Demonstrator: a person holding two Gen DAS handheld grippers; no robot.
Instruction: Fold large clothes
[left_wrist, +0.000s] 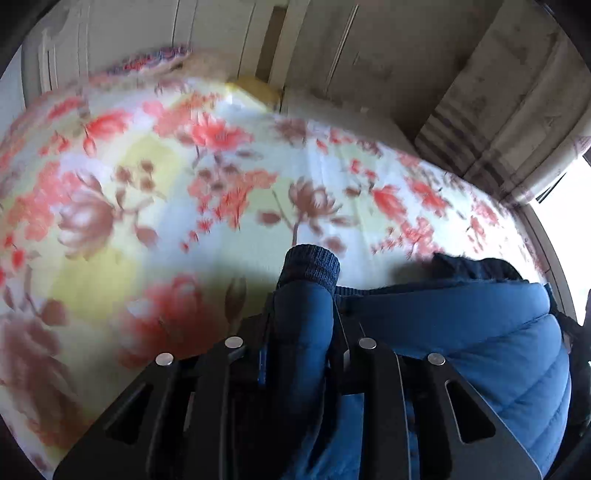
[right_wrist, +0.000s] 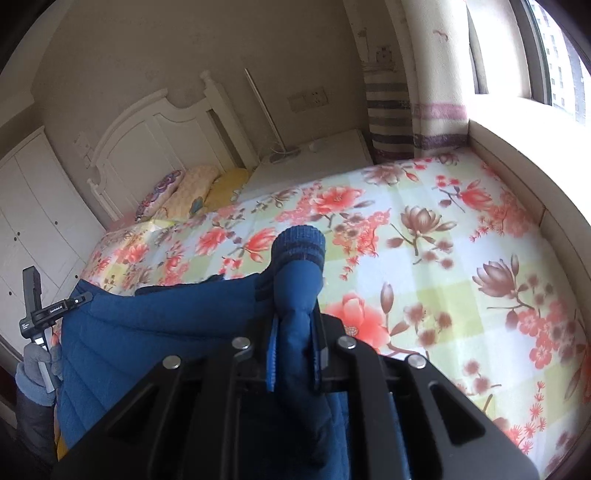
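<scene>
A blue quilted jacket (left_wrist: 480, 332) lies on a bed with a flowered sheet (left_wrist: 147, 184). In the left wrist view one sleeve runs up between the black fingers of my left gripper (left_wrist: 304, 306), which is shut on it; the dark ribbed cuff (left_wrist: 312, 264) sticks out past the tips. In the right wrist view my right gripper (right_wrist: 295, 314) is shut on the other sleeve, whose blue ribbed cuff (right_wrist: 299, 243) stands above the jaws. The jacket body (right_wrist: 147, 325) spreads to the left, hanging raised above the sheet (right_wrist: 443, 258).
A gloved hand (right_wrist: 37, 369) grips the other tool's handle at the far left. Pillows (right_wrist: 192, 188) lie by the white headboard (right_wrist: 147, 147). A wardrobe (right_wrist: 29, 214) stands left, with a nightstand (right_wrist: 314, 155), a striped curtain (right_wrist: 391, 118) and a window ledge (right_wrist: 517, 147) on the right.
</scene>
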